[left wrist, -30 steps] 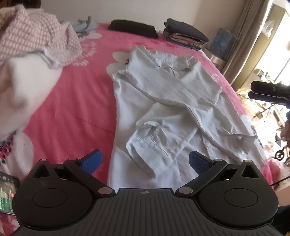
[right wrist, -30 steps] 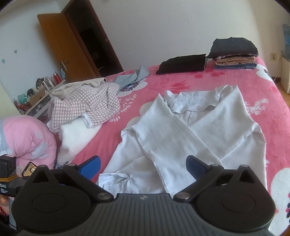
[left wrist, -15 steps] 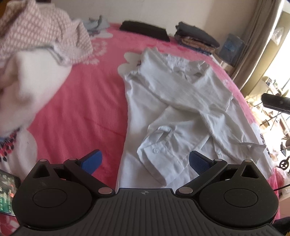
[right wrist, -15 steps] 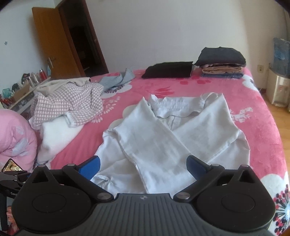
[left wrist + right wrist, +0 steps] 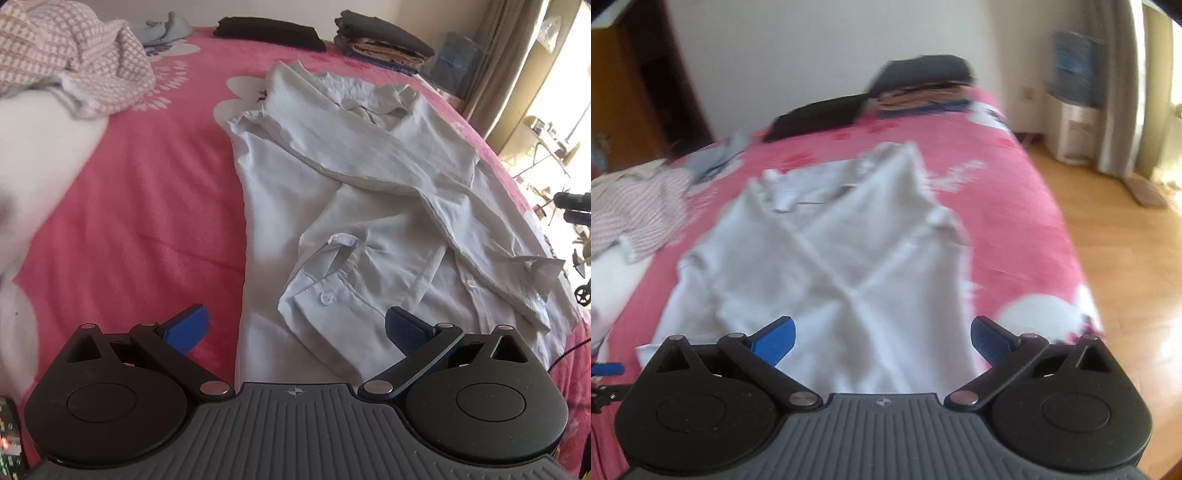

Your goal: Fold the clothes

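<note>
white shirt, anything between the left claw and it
Nothing visible. The left claw is open right over the white shirt, its buttoned cuff lying between the fingers. The checked clothes pile sits off to the side on the pink bedspread.

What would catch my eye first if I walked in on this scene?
Most likely the white shirt spread flat in the middle of the pink bed cover, its sleeves crossed over the front. Next, the left tool and right tool, both wide open, empty and hanging over the shirt's near end. Folded dark clothes sit stacked at the bed's far end.
</note>
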